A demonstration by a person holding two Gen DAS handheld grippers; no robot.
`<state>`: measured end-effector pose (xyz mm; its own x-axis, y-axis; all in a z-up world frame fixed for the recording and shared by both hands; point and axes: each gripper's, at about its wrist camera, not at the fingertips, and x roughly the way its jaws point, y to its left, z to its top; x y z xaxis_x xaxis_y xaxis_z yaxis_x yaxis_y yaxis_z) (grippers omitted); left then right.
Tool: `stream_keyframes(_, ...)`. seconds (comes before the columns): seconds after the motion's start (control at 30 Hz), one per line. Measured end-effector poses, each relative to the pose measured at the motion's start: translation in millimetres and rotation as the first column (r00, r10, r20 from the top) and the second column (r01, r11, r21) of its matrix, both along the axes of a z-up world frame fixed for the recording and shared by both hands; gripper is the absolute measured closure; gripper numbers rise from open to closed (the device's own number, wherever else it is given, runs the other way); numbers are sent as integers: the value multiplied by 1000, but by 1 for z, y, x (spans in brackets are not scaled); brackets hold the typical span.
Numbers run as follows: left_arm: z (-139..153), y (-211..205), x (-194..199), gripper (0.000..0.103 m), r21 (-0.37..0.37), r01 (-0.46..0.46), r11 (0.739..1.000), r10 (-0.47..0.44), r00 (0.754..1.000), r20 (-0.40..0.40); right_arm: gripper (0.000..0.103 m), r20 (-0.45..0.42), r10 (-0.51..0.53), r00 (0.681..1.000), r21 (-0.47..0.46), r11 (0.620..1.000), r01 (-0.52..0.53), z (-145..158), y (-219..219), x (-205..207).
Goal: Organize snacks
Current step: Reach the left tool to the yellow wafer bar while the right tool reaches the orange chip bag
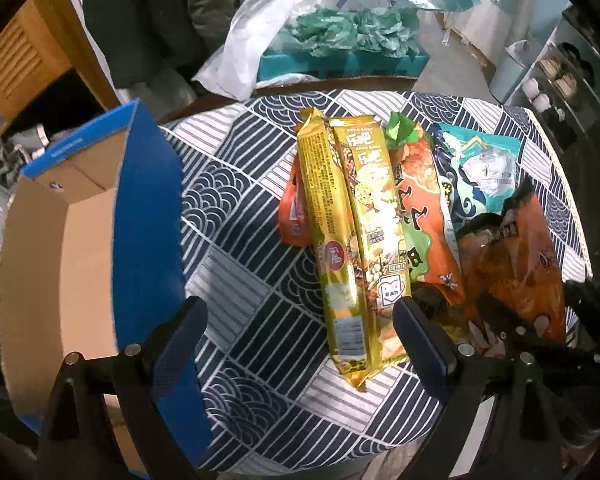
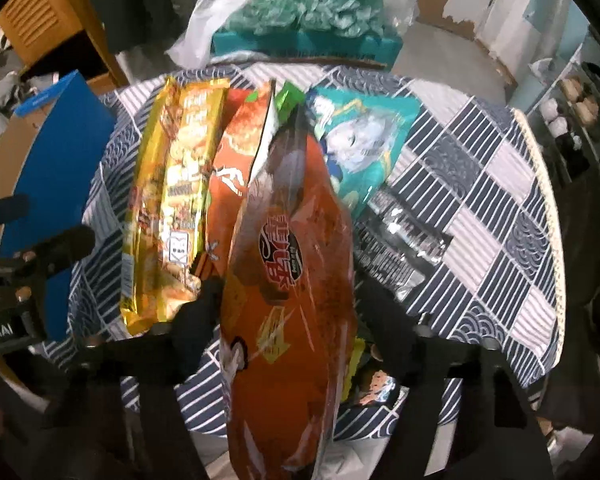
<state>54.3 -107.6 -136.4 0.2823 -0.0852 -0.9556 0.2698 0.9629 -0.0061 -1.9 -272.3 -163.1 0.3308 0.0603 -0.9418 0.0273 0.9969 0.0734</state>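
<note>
Several snack packs lie side by side on a round table with a navy-and-white patterned cloth (image 1: pixel 240 240). My left gripper (image 1: pixel 300 344) hangs open over the cloth, and the near end of two long yellow packs (image 1: pixel 356 240) lies between its fingers, close to the right one. An orange-and-green bag (image 1: pixel 424 208) and a teal bag (image 1: pixel 484 168) lie further right. In the right wrist view a large orange snack bag (image 2: pixel 292 280) fills the gap of my right gripper (image 2: pixel 294 312), and both fingers (image 2: pixel 198 316) press on its sides.
An open cardboard box (image 1: pixel 60 260) with a blue outside stands against the table's left edge. A small orange pack (image 1: pixel 294 216) peeks from under the yellow packs. A clear dark-printed pack (image 2: pixel 404 236) lies right of the orange bag. Plastic bags and a teal box (image 1: pixel 340 60) sit behind the table.
</note>
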Motion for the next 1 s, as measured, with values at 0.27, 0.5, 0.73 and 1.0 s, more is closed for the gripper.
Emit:
stream_keyframes(0.27,-20,-2,13,8,-51,-42,998,40,998,-43,56,73,-34,997,61,998,29,19,-11,-3)
stream_keyframes(0.5,-36,-9,26,8,-64,-66,996,62,996,-69,56,124,-71,990,87,994,60,31,-16,13)
stream_keyframes(0.73,-58,-10,38,27,-88,-85,993,74,990,-120,56,128,-97,987,122,989,81,31,-19,26)
stream_keyframes(1.0,-62,-4,40,69,-240,-90,967,52,986,-161,57,122,-95,988,126,989,79,30,-16,34)
